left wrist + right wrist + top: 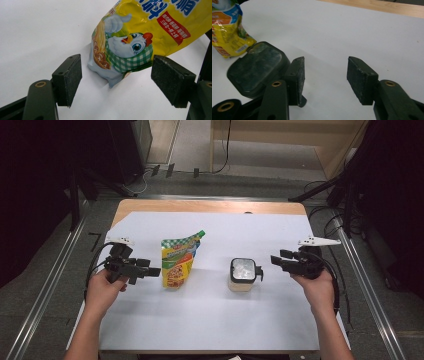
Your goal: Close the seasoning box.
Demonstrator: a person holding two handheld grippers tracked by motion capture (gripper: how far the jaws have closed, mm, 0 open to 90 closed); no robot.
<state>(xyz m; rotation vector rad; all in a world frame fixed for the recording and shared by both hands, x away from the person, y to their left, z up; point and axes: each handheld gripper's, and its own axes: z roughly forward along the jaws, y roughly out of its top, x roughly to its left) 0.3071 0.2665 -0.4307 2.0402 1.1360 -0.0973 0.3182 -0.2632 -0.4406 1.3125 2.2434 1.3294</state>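
High view: we see the white table sheet (210, 320), then the yellow seasoning pouch (179, 261) lying flat, our landmark. Right of it stands the dark-lidded jar (242, 275). Our left gripper (150, 271) gapes just beside the pouch (presumably aligning); our right gripper (276, 260), empty, stands parted beyond the jar.

Pouch (140, 30): I read yellow, with a white cartoon chicken in a green-and-white check scarf, blue lettering and a red banner; green spout.
Jar (241, 282): cream body, dark lid (255, 70) with a clear window.
Surface (210, 315): white sheet over a light wood edge.
Left hand-held gripper (116, 77): black pads.
Right hand-held gripper (325, 75): black, brass-coloured rivets.
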